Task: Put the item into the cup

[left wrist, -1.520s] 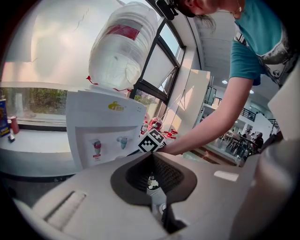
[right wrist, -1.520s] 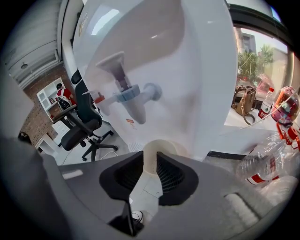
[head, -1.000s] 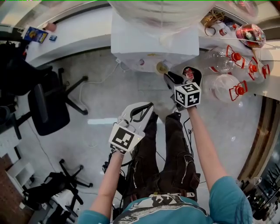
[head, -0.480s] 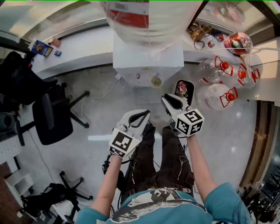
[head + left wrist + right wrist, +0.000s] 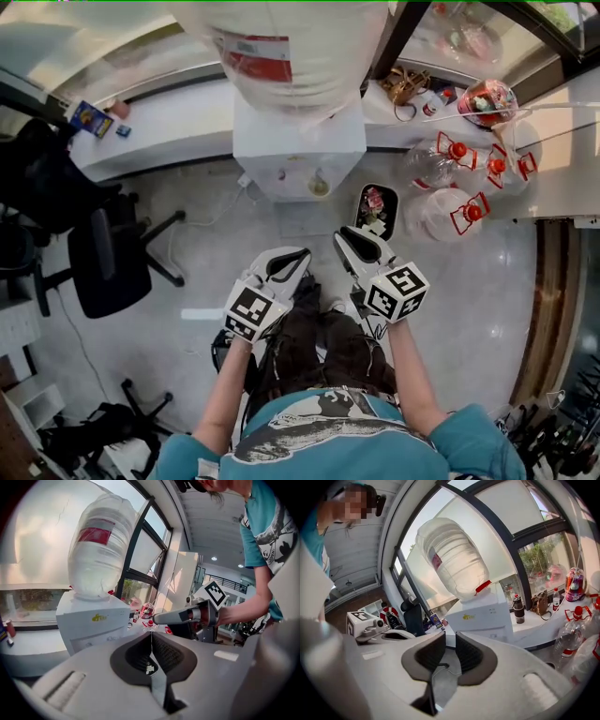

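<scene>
A small tan cup [image 5: 320, 187] sits at the front of the white water dispenser [image 5: 298, 141]. My left gripper [image 5: 298, 255] hangs over the person's legs with its jaws shut and nothing between them; the left gripper view shows its gripper [image 5: 151, 633] aimed at the dispenser [image 5: 91, 620]. My right gripper [image 5: 345, 237] is beside it, a short way before the cup. In the right gripper view a narrow empty gap shows in this gripper [image 5: 449, 637], so it is open. No item shows in either gripper.
A big water bottle [image 5: 281, 47] tops the dispenser. A black bin [image 5: 373, 208] with trash stands to its right, beside clear jugs with red caps [image 5: 441, 211]. A black office chair [image 5: 108, 258] is at left. A flask [image 5: 517, 609] and bag [image 5: 542, 603] sit on the window ledge.
The right gripper has drawn back from beside the bin to level with the left gripper. The head view has shifted, so the dispenser and bin sit lower in the frame.
</scene>
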`<state>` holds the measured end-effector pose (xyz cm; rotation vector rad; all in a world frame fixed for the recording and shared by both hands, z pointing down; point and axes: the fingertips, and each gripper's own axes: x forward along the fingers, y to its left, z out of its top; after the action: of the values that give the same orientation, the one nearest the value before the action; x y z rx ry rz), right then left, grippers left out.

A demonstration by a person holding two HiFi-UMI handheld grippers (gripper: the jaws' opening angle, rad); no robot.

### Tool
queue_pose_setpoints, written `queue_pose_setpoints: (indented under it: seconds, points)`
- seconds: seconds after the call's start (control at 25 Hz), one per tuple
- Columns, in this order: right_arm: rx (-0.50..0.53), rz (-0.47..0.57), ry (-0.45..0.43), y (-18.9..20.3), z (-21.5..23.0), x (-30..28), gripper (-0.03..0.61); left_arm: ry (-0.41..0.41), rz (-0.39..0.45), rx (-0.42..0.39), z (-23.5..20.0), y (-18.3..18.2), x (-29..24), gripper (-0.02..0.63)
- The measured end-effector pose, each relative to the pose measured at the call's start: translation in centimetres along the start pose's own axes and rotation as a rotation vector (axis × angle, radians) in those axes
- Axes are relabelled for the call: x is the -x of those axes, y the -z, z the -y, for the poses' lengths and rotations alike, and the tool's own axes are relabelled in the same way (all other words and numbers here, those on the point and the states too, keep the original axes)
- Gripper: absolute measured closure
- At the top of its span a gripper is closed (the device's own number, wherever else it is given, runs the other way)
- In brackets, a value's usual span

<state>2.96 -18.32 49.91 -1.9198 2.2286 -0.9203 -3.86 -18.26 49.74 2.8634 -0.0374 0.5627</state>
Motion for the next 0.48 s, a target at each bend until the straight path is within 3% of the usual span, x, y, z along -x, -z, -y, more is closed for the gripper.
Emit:
queue_pose_setpoints:
  seconds: [0.48]
  points:
    - [0.029, 0.005, -0.006, 1.2, -2.8, 8.8, 0.517, 0.012, 0.025, 0.017, 5.8, -2.6, 0.9, 0.598]
